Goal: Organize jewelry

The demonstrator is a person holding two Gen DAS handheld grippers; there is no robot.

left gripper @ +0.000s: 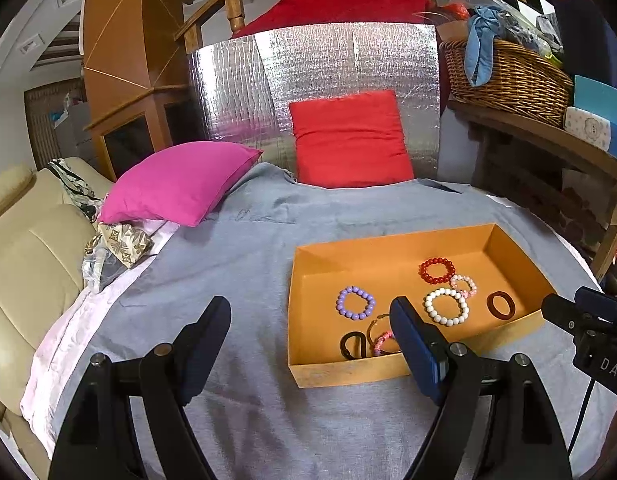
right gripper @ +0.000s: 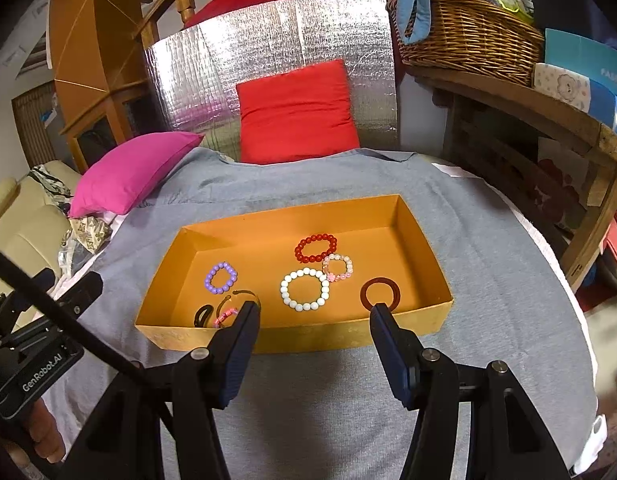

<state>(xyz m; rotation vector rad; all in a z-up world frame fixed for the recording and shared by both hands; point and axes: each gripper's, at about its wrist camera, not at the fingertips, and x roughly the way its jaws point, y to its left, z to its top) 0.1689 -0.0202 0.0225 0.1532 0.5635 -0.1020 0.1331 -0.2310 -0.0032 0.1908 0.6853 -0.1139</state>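
Both tongs, left [left gripper: 310, 312] and right [right gripper: 314, 316], stand apart and empty before the orange box [right gripper: 308, 338] holding 7 bracelets on grey cloth [right gripper: 488, 240].

Matt card and cloth, glossy beads, crinkled foil.

The orange box [right gripper: 412, 236] looks like matt card, smooth inside, slightly scuffed on its front wall. The purple [right gripper: 221, 278], red [right gripper: 315, 247] and white [right gripper: 305, 289] bead bracelets shine like polished plastic or stone; which, I cannot tell. The grey cloth [right gripper: 328, 400] is a soft, matt knit. Behind it stands a quilted, shiny foil sheet [right gripper: 268, 40]. The basket [right gripper: 468, 32] is woven wicker, the fingers [right gripper: 238, 350] matt black plastic with ribbed blue pads.
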